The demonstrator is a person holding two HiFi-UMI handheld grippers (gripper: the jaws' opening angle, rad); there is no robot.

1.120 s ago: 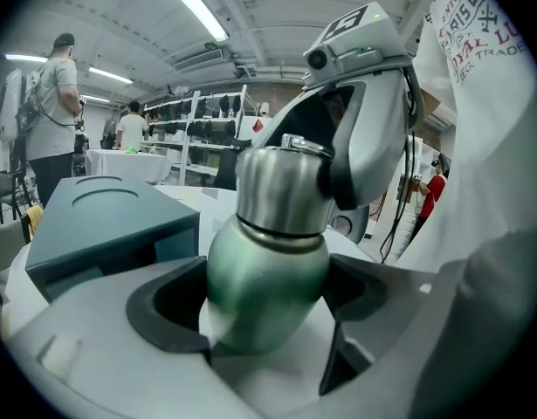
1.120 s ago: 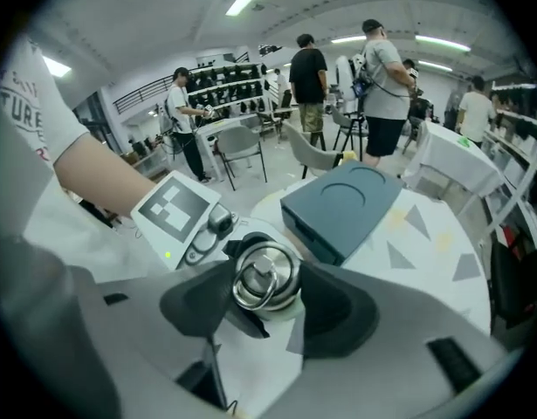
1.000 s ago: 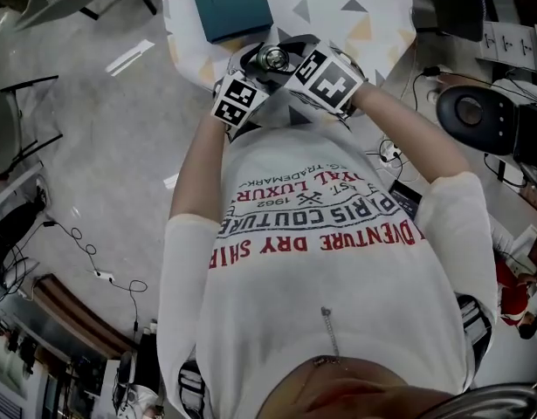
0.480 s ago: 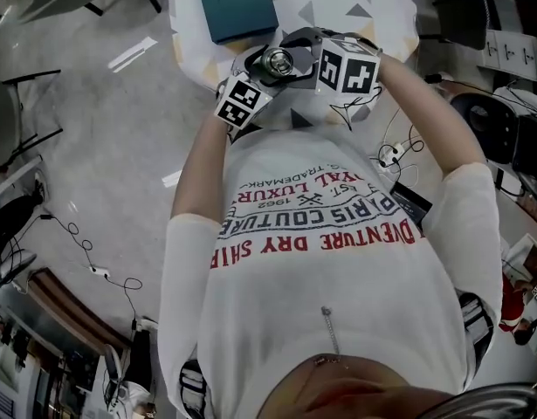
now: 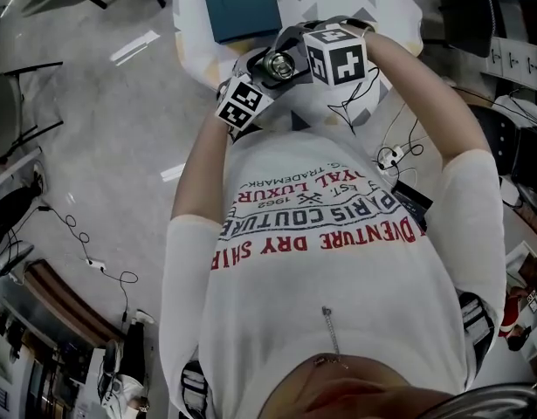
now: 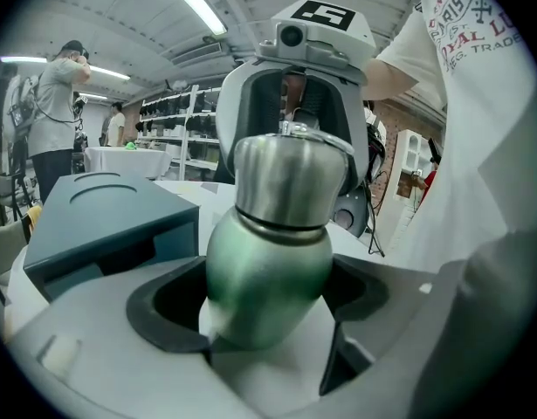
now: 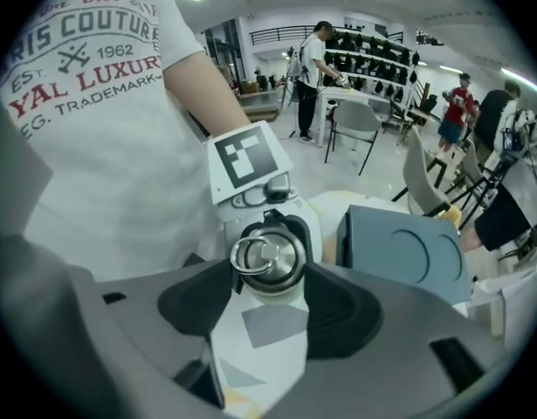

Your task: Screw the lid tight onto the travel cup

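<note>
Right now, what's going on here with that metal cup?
A person stands over a table with a handheld gripper in each hand. The left gripper is clamped on the green body of the travel cup. The right gripper reaches the steel lid from above. Its tongs have just been closing with the lid between them, but they don't look clamped on it yet. The lid already sits on the cup. How tight it is can't be seen.

Green travel cup (image 6: pixel 266 278) upright, steel lid (image 6: pixel 290 180) on
</note>
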